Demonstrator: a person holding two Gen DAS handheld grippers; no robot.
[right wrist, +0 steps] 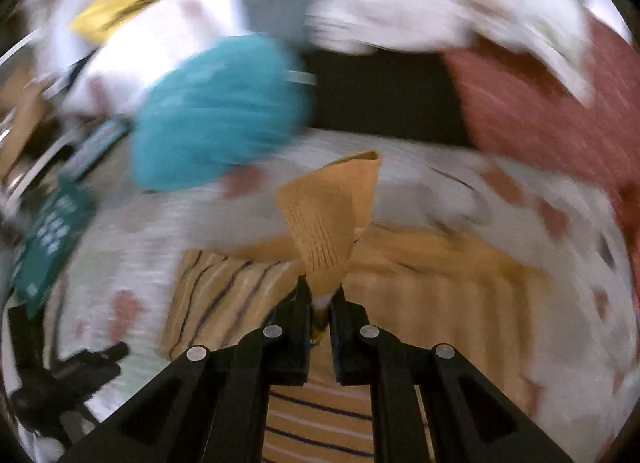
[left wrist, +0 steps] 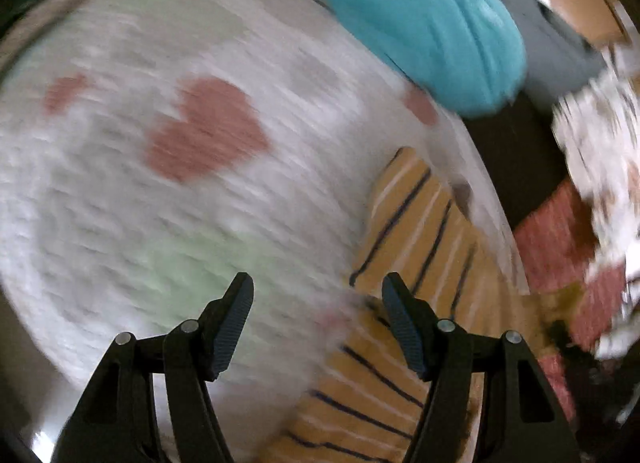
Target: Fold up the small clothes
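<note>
Both views are motion-blurred. A white blanket [left wrist: 120, 191] with pink heart shapes and pale green patches covers most of the work surface. On its far edge sits a rounded teal garment [left wrist: 424, 27], bunched into a lump, also visible in the right wrist view [right wrist: 220, 111]. Beyond the teal lump lies a grey cloth [left wrist: 552, 47]. To the right, past a dark strip of bare surface, a brick-red cloth [right wrist: 532, 111] lies partly under a white patterned cloth [right wrist: 420, 7]. At the far left of the right wrist view a dark green patterned item [right wrist: 52, 235] lies at the blanket's edge, and a yellow item [right wrist: 116, 7] shows far back; neither can be identified.

The mustard-yellow striped garment [left wrist: 416, 231], with thin dark and white stripes, lies on the blanket.

The left gripper [left wrist: 318, 291] hovers above the boundary between blanket and striped garment, its jaws spread wide with nothing between them; the garment's edge lies under and beyond its right finger.

The right gripper [right wrist: 320, 295] has its jaws pressed together on a fold of the same striped garment [right wrist: 440, 295], and a ribbed mustard cuff [right wrist: 332, 207] stands up from the pinch, lifted clear of the rest, which spreads flat beneath and either side of the fingers.
</note>
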